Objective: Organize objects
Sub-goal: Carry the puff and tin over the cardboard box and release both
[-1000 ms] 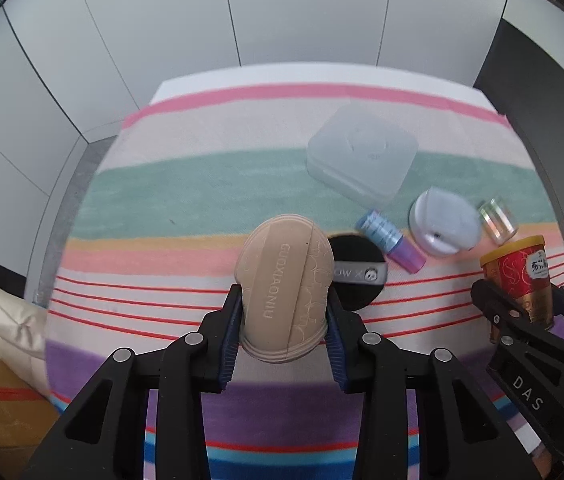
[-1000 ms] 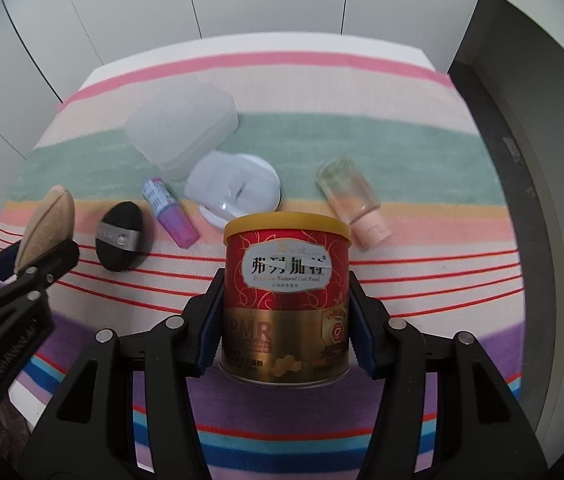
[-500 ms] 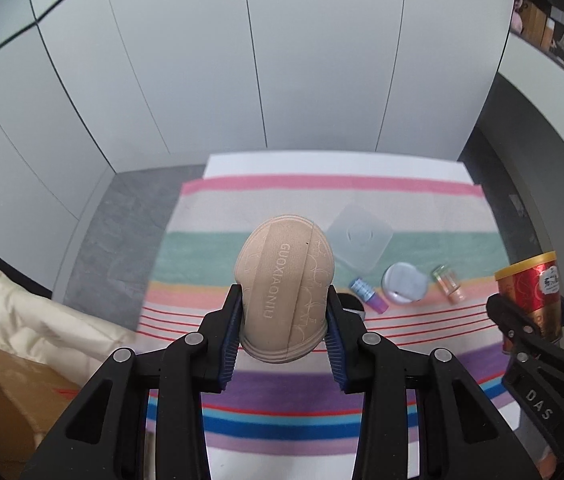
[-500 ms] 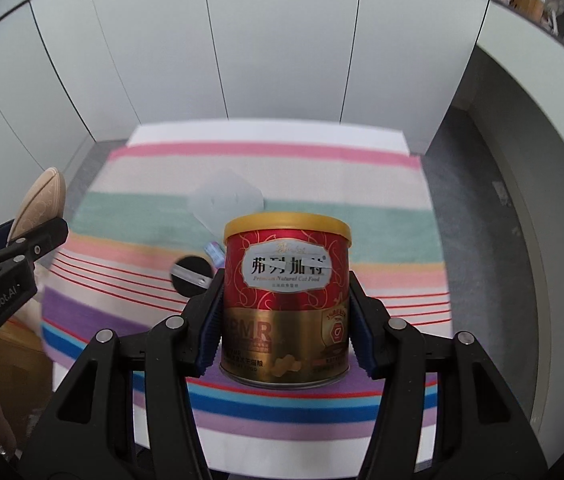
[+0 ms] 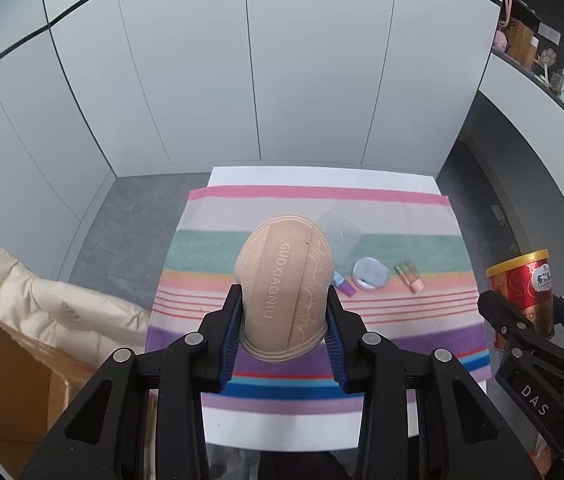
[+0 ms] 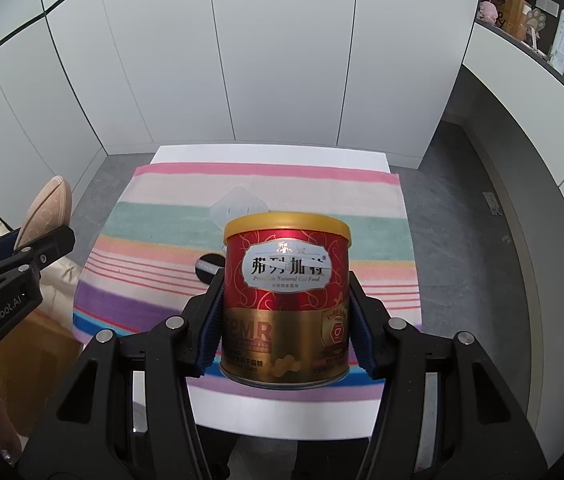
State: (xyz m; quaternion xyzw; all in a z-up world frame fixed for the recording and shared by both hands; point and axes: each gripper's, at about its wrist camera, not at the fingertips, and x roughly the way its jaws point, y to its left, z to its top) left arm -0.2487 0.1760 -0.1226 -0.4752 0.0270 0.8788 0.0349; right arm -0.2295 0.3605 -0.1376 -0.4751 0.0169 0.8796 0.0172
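My left gripper [image 5: 284, 320] is shut on a beige powder puff [image 5: 284, 280] and holds it high above the striped cloth [image 5: 241, 248]. My right gripper [image 6: 286, 320] is shut on a red and gold cat food can [image 6: 286, 300], also high above the table. The can also shows at the right of the left wrist view [image 5: 522, 284], and the puff at the left of the right wrist view [image 6: 43, 212]. On the cloth lie a clear plastic box [image 5: 340, 234], a round white compact [image 5: 370, 274], a purple tube [image 5: 344, 286], a small pink-capped bottle [image 5: 410, 276] and a black puff [image 6: 207, 266].
The table stands against white wall panels [image 5: 282, 80]. A cardboard box [image 5: 9, 380] and cream padded fabric [image 5: 21, 292] sit to its left. A shelf with bottles and boxes [image 6: 542, 20] runs along the right wall. Grey floor [image 6: 482, 240] surrounds the table.
Both grippers have risen and pulled back from the table with the puff and the can still held; the cloth and its objects now look much smaller and farther.
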